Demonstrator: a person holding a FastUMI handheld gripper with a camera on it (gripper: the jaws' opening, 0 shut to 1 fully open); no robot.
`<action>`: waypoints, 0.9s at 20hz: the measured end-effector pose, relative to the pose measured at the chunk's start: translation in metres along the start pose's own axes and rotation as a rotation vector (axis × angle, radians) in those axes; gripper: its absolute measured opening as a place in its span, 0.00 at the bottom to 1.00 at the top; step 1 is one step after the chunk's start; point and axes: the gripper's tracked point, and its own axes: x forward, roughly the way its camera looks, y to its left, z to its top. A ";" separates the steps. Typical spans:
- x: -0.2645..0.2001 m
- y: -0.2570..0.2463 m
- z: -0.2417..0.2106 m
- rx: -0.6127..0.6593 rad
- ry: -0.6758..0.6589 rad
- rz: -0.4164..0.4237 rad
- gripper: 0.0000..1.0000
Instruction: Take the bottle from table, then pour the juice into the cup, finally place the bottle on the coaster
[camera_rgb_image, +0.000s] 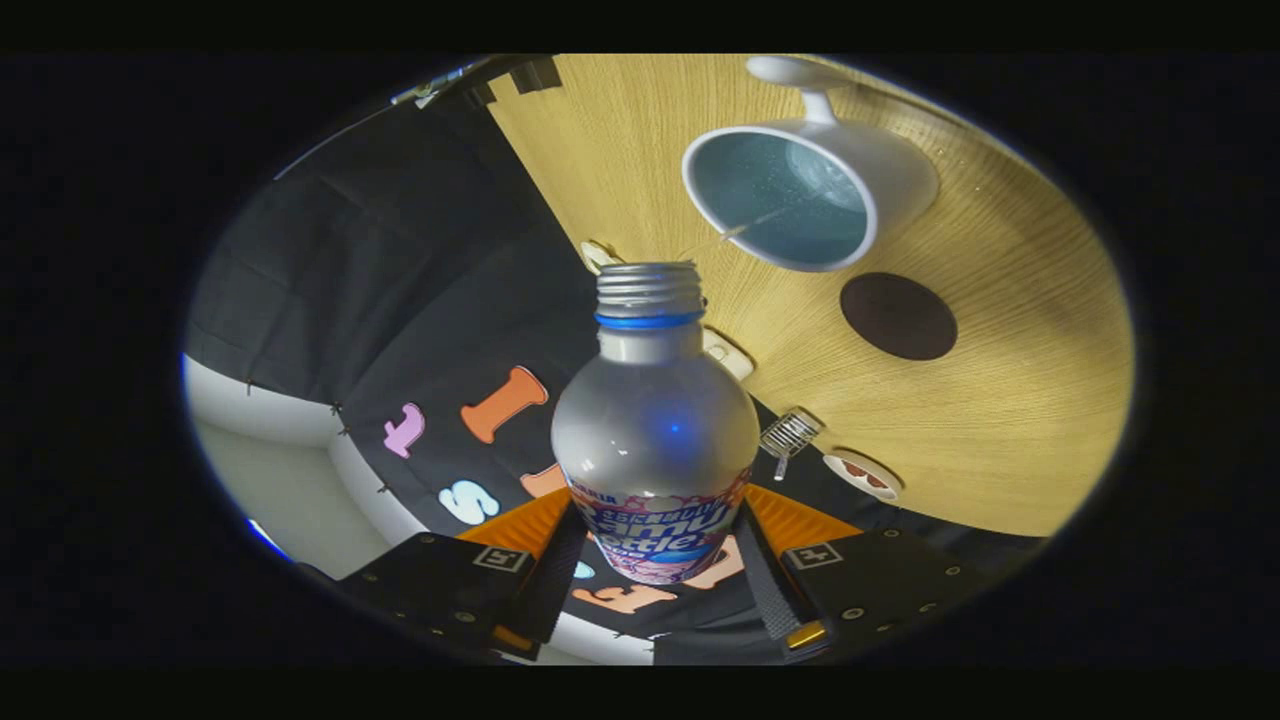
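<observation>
My gripper (655, 560) is shut on a silver bottle (655, 430) with a blue neck ring and an uncapped threaded mouth, both fingers pressing its labelled lower body. The bottle is lifted off the table and tilted, so the whole scene appears rotated. Beyond its mouth stands a white cup (810, 190) with a handle and a blue-green inside on the wooden table (1000, 420). A thin stream runs from the bottle mouth towards the cup's rim. A dark round coaster (898, 316) lies on the table beside the cup.
Along the table's far edge, against the black cloth wall, lie several small items: a striped tag (790, 433), a round white piece with brown marks (862, 475) and two pale pieces (727, 352).
</observation>
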 end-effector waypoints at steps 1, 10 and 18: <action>0.000 0.000 0.001 0.007 -0.003 0.005 0.77; 0.004 0.005 -0.002 0.011 -0.008 0.023 0.77; 0.007 0.008 -0.001 0.036 -0.013 0.032 0.77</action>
